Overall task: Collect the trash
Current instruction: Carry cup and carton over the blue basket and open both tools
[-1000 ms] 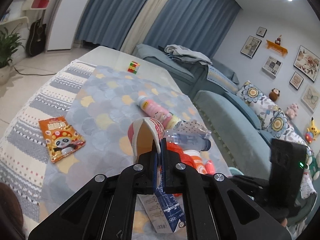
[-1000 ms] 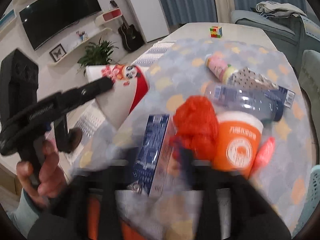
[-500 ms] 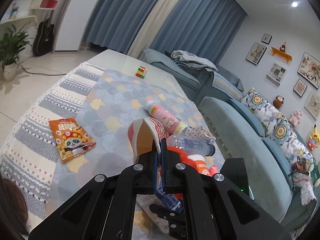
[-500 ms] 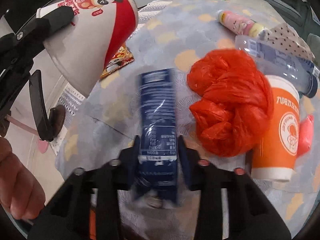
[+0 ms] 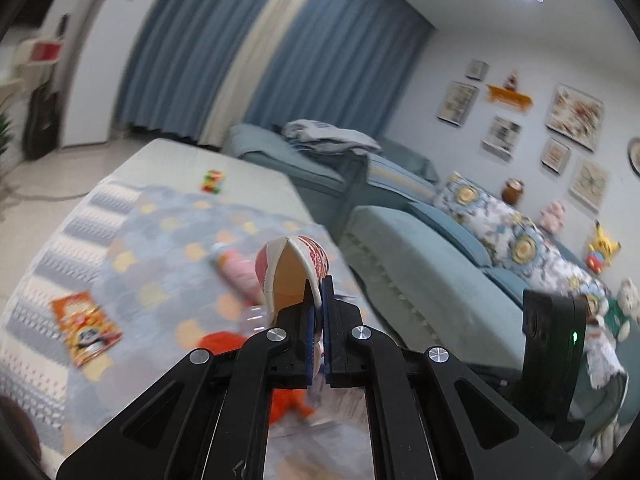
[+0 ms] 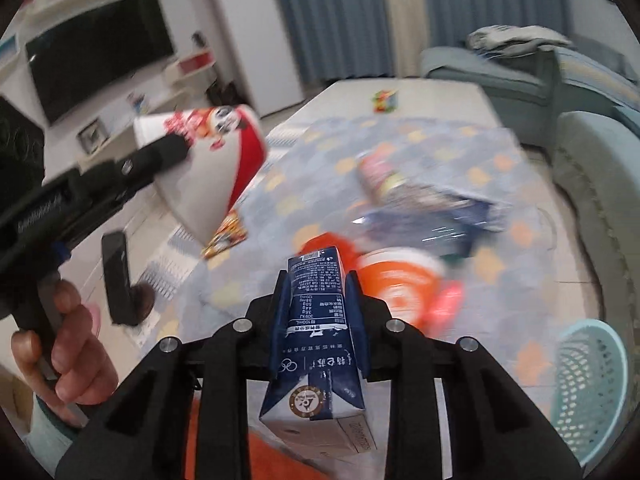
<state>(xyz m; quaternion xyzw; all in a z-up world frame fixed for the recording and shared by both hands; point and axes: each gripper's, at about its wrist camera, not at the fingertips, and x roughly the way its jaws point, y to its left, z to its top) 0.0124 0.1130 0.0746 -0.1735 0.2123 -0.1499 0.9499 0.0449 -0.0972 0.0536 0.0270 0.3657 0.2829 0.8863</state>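
Blue curtains and a sofa stand behind the table (image 6: 496, 216), where a blanket still holds an orange cup (image 6: 394, 280) and other trash. Left gripper (image 5: 318, 312) is clenched tight on the rim of a red and white panda cup (image 5: 294, 270), held up off the table, likely for the blue basket (image 6: 588, 384). Right gripper (image 6: 316, 292) is closing on a dark blue milk carton (image 6: 316, 344), squeezing its long sides

A pale table (image 5: 256, 172) carries a patterned blue cloth (image 5: 160, 264); on it lie a snack packet (image 5: 86, 330), a pink bottle (image 5: 236, 272), an orange cup (image 6: 400, 284) and a red bag (image 5: 218, 342). A puzzle cube (image 5: 213, 181) sits on the bare tabletop.
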